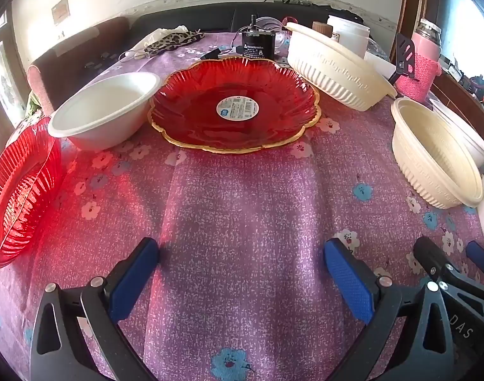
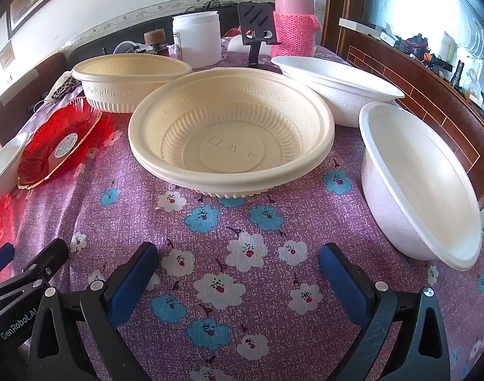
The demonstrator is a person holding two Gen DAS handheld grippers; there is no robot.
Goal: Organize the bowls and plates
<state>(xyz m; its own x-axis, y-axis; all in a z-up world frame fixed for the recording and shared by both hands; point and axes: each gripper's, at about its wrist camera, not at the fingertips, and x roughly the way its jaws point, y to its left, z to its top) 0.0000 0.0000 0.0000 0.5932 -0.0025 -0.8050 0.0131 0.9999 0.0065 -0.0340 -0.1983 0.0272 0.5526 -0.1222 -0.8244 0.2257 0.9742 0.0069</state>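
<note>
My left gripper is open and empty above the purple floral tablecloth. Ahead of it lies a red gold-rimmed plate, with a white bowl to its left and a second red plate at the far left. A cream ribbed bowl sits behind on the right, another cream bowl nearer right. My right gripper is open and empty, facing a cream ribbed bowl. Another cream bowl stands behind left. Two white bowls sit to the right.
A pink flask, a white jar and a black phone stand stand at the table's back. A black cylinder and a leopard-print cloth lie behind the red plate. A wooden cabinet borders the right.
</note>
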